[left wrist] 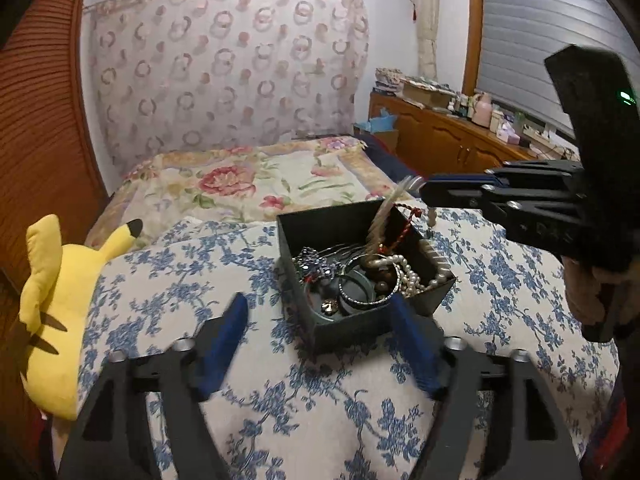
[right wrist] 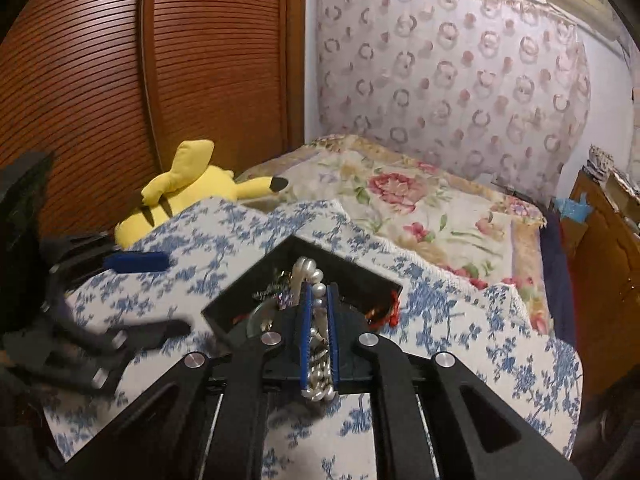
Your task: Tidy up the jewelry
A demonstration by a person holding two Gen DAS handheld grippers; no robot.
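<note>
A black open box sits on the blue-flowered quilt, filled with bangles, pearl strands and a red cord. My left gripper is open, its blue fingers on either side of the box's near corner. My right gripper comes in from the right above the box, shut on a pearl strand that hangs blurred into the box. In the right wrist view the pearl strand is clamped between the blue pads of the right gripper, above the box.
A yellow plush toy lies left of the box by a slatted wooden wardrobe. A flowered bedspread lies beyond. A wooden cabinet with clutter stands at the right.
</note>
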